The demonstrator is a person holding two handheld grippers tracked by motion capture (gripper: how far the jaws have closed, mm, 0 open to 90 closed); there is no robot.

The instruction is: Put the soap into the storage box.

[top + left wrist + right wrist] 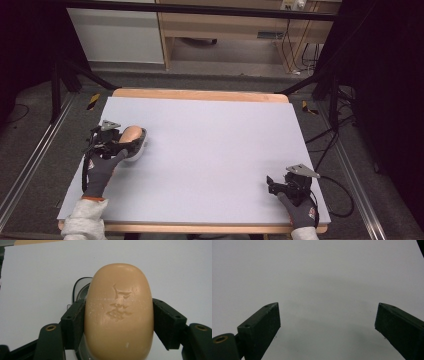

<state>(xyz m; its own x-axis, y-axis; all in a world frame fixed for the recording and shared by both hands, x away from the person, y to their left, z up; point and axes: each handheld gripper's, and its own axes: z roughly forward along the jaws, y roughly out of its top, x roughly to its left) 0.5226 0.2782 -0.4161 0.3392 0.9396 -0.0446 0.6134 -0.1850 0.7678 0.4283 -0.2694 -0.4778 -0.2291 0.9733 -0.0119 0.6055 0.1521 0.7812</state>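
Your left tool sits at the left side of the bench, approx. mid-depth, held in your grey-gloved left hand. Its jaws are clamped on the soap bar: in the left gripper view each black pad presses a long side of the bar, w/ the stamped face up toward the camera. The soap bar is tan, oval, and lies in a dish w/ a dark rim; part of that rim shows behind the bar's left shoulder. In the high view the soap bar and dish lie just right of the left tool body, well in from the bench's far wooden edge.

Right of the soap bar, the bench surface is plain pale grey across the middle.

Your right tool is near the bench's front right corner, well apart from the soap bar, held in your right hand. Its jaws stand wide apart; the right gripper view shows bare bench between them, nothing gripped. Grey three-cornered plate visible on top of each tool.
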